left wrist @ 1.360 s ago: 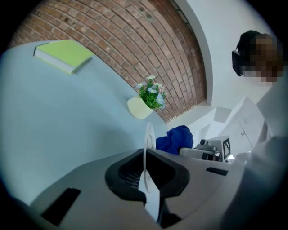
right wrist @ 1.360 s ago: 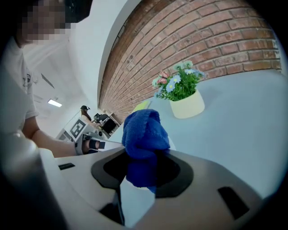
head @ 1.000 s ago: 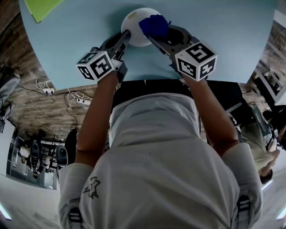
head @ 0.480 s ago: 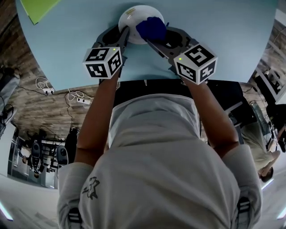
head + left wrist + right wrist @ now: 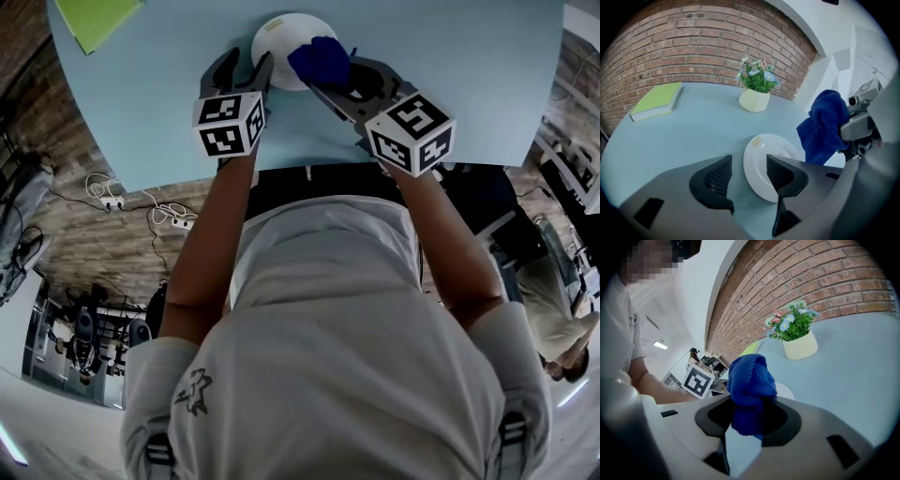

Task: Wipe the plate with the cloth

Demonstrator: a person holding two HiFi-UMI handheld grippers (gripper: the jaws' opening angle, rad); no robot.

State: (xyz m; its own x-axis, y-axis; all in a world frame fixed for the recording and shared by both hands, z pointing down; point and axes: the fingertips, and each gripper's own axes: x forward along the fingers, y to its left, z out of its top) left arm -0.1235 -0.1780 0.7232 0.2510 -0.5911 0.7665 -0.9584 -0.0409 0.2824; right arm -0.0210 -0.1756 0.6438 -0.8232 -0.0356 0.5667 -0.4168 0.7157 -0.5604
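Observation:
A white plate (image 5: 278,39) lies flat on the pale blue table (image 5: 450,75). My left gripper (image 5: 246,67) is at its near left edge. Its jaws have just been opening and now stand open. In the left gripper view the plate's (image 5: 759,154) rim sits in the gap of that gripper (image 5: 749,164), and neither pad presses on it. My right gripper (image 5: 330,73) is shut on a bunched blue cloth (image 5: 322,58), held over the plate's right part. The cloth (image 5: 750,385) bulges above the right gripper's (image 5: 749,420) jaws, and a sliver of plate (image 5: 786,391) shows behind it.
A green book (image 5: 658,101) lies at the far left of the table. A cream pot of flowers (image 5: 756,96) stands beyond the plate, near the brick wall. The table's near edge runs just under both grippers' marker cubes. Cables lie on the wooden floor (image 5: 141,202).
The left gripper has rolled, turning its marker cube, and its jaws have opened off the plate's rim. The right gripper with the cloth has lifted slightly.

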